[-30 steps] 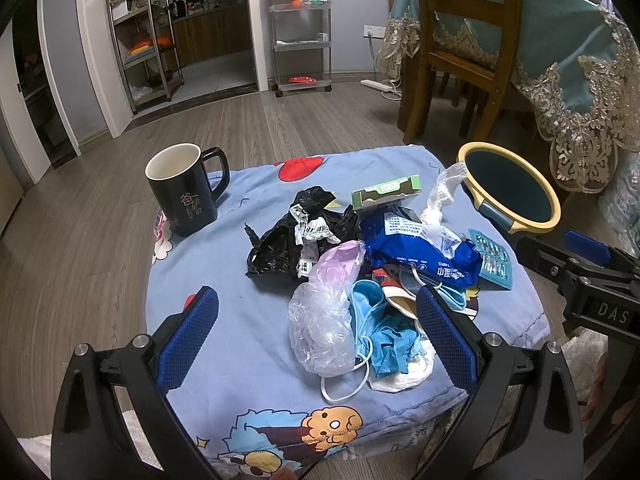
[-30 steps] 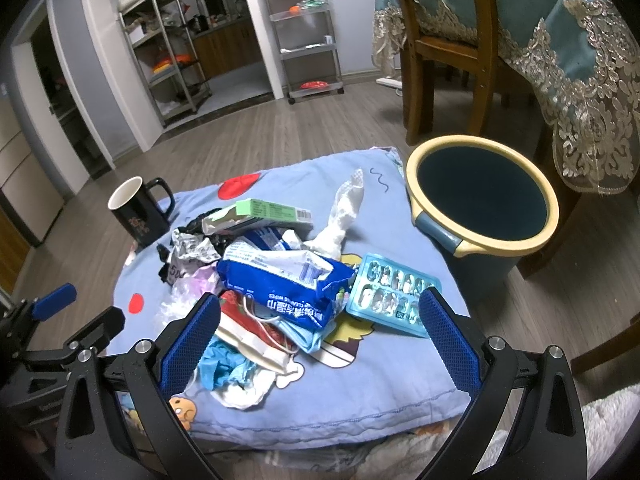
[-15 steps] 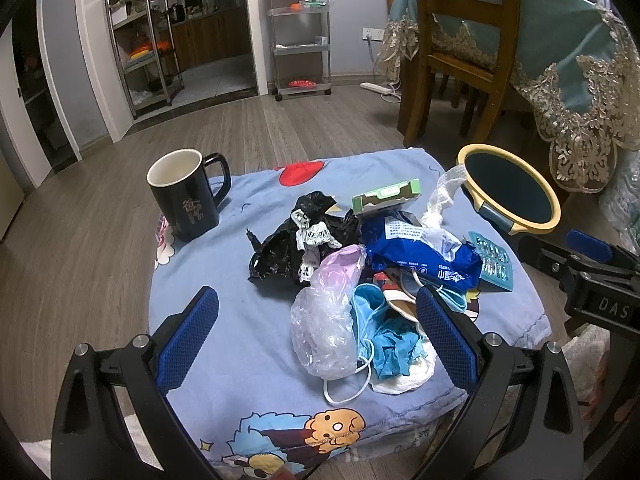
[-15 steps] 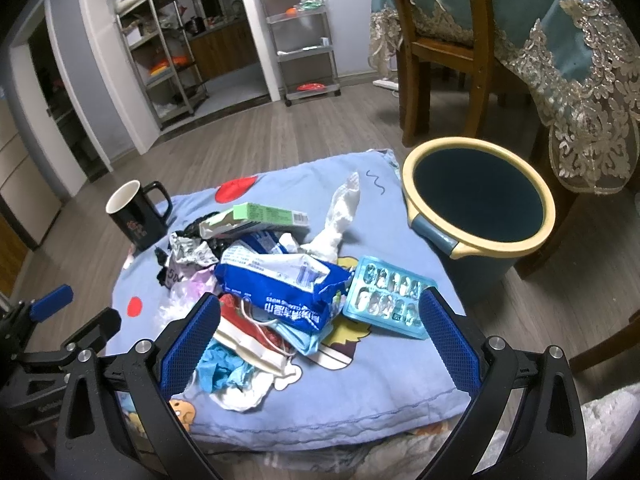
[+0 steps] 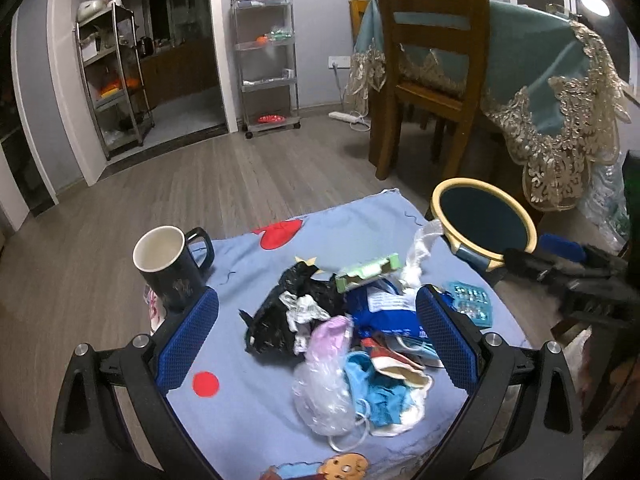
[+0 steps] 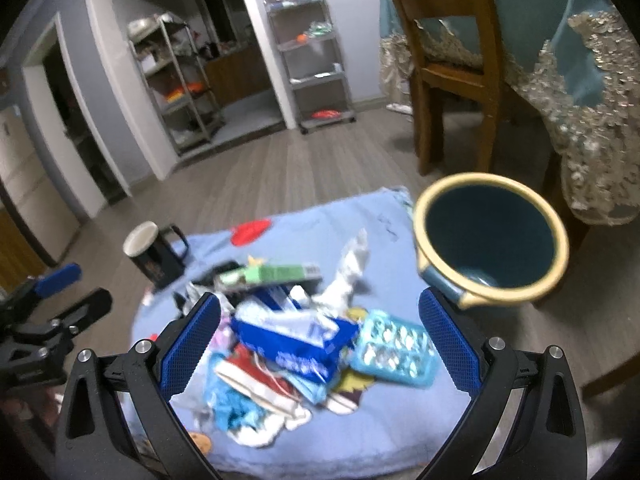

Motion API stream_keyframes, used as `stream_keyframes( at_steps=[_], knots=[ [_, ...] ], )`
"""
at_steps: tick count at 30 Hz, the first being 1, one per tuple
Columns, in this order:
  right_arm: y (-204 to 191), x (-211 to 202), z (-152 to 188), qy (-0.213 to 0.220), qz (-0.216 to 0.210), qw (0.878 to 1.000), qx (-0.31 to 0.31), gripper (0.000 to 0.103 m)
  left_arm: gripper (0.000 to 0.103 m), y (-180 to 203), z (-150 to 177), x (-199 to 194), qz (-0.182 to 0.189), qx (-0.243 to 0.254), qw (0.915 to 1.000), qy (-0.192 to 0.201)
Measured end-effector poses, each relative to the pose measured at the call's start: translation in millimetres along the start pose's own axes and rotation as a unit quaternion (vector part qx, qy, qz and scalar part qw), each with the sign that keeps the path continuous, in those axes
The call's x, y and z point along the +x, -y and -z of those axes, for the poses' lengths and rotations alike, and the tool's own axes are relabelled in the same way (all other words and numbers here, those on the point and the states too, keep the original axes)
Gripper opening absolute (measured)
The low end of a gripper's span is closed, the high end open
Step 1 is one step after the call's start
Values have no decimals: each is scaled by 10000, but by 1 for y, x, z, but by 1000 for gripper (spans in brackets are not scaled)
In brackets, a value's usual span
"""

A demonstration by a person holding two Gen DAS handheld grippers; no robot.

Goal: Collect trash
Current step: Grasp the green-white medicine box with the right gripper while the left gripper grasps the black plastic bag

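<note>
Hovering over blue cloth [image 5: 248,412]: left gripper [image 5: 316,344] and right gripper [image 6: 318,346], both jaws spread wide, holding nothing. Trash pile [image 5: 348,328] mid-cloth: clear bag, black bag, blue wipes pack [image 6: 296,340], blister pack [image 6: 394,348]. Black mug [image 5: 168,268] far left. Bin [image 6: 490,240] beside cloth's far right edge.

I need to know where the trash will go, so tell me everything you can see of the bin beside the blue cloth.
The bin is a round, dark teal bucket, plastic by its look, with a thick cream-yellow rim and a teal handle tab with a cream edge on its near side. It stands upright and open at the right edge of the blue cloth, near the wooden chair. Its inside looks empty, and neither claw touches it.
</note>
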State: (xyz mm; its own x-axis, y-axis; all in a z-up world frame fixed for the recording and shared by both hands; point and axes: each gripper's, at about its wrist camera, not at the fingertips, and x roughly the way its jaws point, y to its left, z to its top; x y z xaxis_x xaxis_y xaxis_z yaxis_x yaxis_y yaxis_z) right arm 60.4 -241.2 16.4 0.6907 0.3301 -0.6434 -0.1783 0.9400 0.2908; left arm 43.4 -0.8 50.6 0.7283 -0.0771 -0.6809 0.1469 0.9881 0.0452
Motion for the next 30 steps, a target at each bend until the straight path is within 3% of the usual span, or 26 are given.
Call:
stream_keyframes(
  at_steps=[2, 5, 11, 17, 30],
  knots=[
    [4, 3, -10, 34, -176, 9998, 38, 99, 97, -7, -5, 7, -42, -6, 10000, -37],
    [5, 11, -23, 106, 97, 9998, -118, 99, 97, -20, -10, 20, -57, -95, 9999, -58],
    [3, 56, -37, -444, 150, 9985, -275, 99, 97, -45, -5, 52, -40, -509, 9982, -306],
    [12, 106, -44, -968, -238, 9938, 484, 99, 97, -57, -1, 68, -137, -711, 9960, -521],
    [-30, 179, -28, -2022, -723, 9706, 1090, 94, 97, -69, 13, 81, -561, -273, 9961, -620]
  ],
)
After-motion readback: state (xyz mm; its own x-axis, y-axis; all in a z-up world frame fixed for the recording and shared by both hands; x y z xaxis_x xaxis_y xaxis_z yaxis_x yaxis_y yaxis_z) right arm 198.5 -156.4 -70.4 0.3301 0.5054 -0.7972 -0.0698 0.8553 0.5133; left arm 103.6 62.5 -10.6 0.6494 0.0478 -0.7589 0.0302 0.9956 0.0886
